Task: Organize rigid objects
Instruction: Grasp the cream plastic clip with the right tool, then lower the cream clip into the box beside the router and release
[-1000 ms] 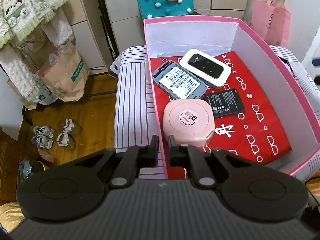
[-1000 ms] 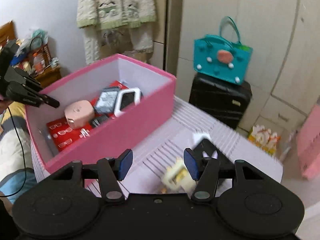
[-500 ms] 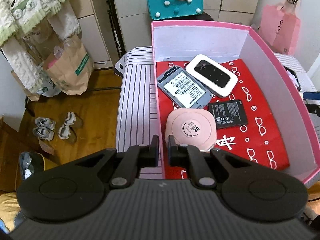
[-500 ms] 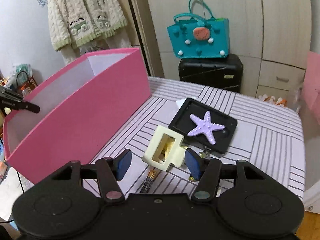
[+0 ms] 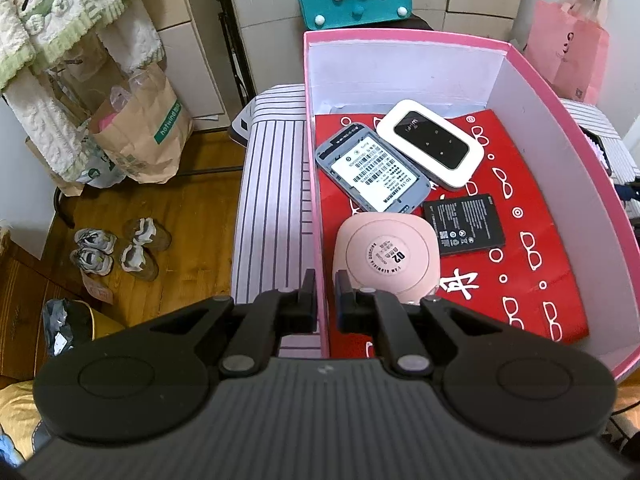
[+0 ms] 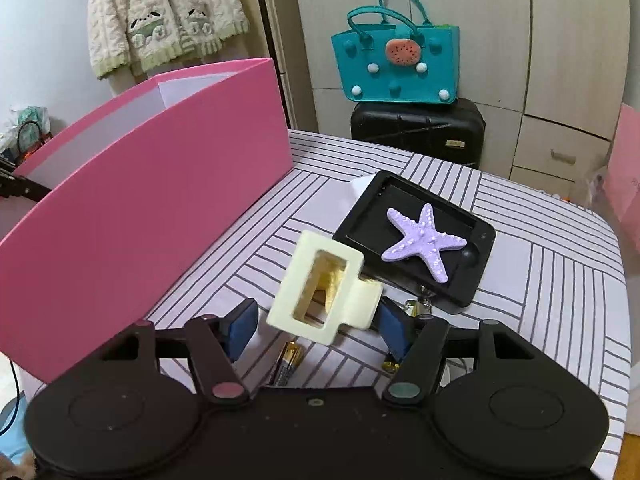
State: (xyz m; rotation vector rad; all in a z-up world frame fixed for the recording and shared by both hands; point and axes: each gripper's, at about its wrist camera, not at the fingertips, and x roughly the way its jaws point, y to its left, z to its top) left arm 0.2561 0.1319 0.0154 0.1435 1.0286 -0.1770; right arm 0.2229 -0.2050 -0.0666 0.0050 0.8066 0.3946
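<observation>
jaws of the right gripper [image 6: 314, 330] stand wide, having just been opening, with a cream hair claw clip [image 6: 323, 289] between the blue pads [image 6: 240, 328]. the clip's right end sits at or against the right pad, though i cannot tell for sure that they touch, and the left pad is clear of it. just below the clip, near the gripper body, a battery [image 6: 286, 362] lies on the striped cloth [image 6: 540, 280]. beyond the clip and to the right, a black tray [image 6: 472, 240] rests on the cloth with a lilac starfish [image 6: 424, 242] on it. to the left of the gripper runs the outer wall of the pink box [image 6: 132, 216].

left gripper [image 5: 324, 296] is closed down narrow on the near left wall of the pink box [image 5: 316, 216], one finger outside it and one inside. just beyond the inner finger, on the red sheet [image 5: 532, 280] lining the box floor, lies a round pink case [image 5: 386, 258]. right of the case is a black battery pack [image 5: 464, 225]. farther off lie a grey device back [image 5: 372, 174] with a white label and, beside it, a white pocket router [image 5: 430, 144].
</observation>
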